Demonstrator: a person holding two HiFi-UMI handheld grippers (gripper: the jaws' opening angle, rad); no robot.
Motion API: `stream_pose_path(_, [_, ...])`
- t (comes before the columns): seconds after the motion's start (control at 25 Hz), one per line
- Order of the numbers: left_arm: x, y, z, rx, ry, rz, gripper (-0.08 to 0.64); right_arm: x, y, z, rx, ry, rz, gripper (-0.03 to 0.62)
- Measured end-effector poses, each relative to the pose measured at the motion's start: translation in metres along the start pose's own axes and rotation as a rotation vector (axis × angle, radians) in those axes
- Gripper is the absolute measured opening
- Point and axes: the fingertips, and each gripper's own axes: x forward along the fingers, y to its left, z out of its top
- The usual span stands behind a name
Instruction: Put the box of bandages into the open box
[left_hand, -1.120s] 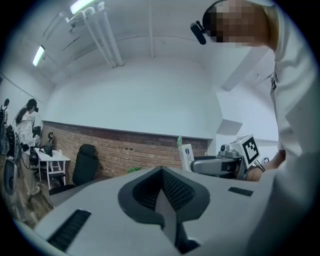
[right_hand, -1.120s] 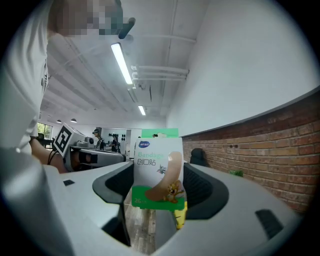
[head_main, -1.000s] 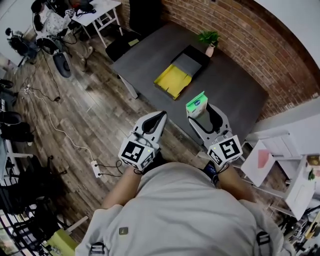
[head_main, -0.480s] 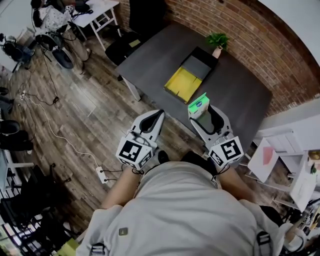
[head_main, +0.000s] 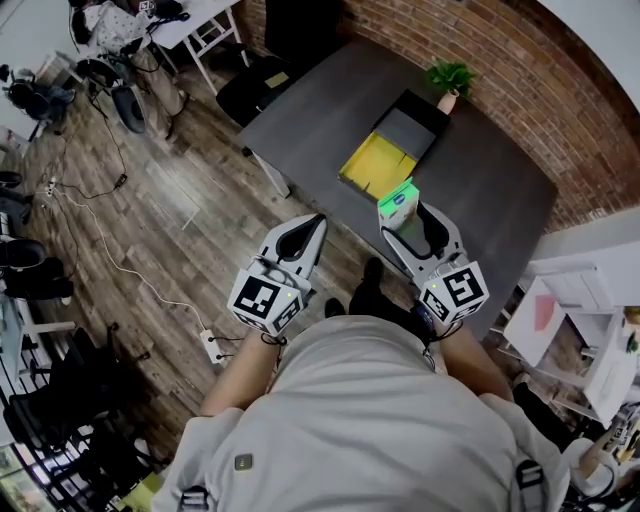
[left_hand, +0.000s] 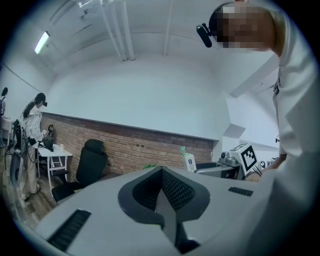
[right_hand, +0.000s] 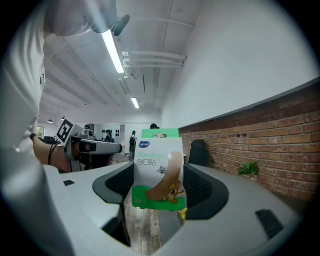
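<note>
A white and green box of bandages (head_main: 399, 203) (right_hand: 157, 175) stands upright between the jaws of my right gripper (head_main: 407, 216) (right_hand: 159, 171), which is shut on it. It hangs above the near edge of the dark grey table (head_main: 320, 100). The open box (head_main: 375, 165), yellow inside with a black lid folded back, lies on that table just beyond. My left gripper (head_main: 312, 226) (left_hand: 161, 172) is held over the wooden floor with its jaws together and nothing in them. The left gripper view also catches the bandage box (left_hand: 189, 161).
A small potted plant (head_main: 450, 80) stands behind the open box by the brick wall (head_main: 520, 80). A black office chair (head_main: 262, 78) sits at the table's left end. White desks (head_main: 190, 25) and cables (head_main: 110, 250) lie to the left, white shelves (head_main: 585, 300) to the right.
The table and open box have come closer. My right gripper with the bandage box is now just short of the yellow box. The left gripper stays shut alongside.
</note>
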Motion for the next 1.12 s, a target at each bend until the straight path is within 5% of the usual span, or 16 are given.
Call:
stream_pose_path(0.52, [0.076,0.039,-0.018,-0.038,0.065,-0.031,0.015,0.055,-0.069,-0.024,0.025,0.069,-0.008,0.313])
stream_pose_path(1.12, [0.164,0.090,-0.089,-0.120,0.202,-0.003,0.015,0.120,-0.149,-0.101,0.015,0.260,0.022,0.313])
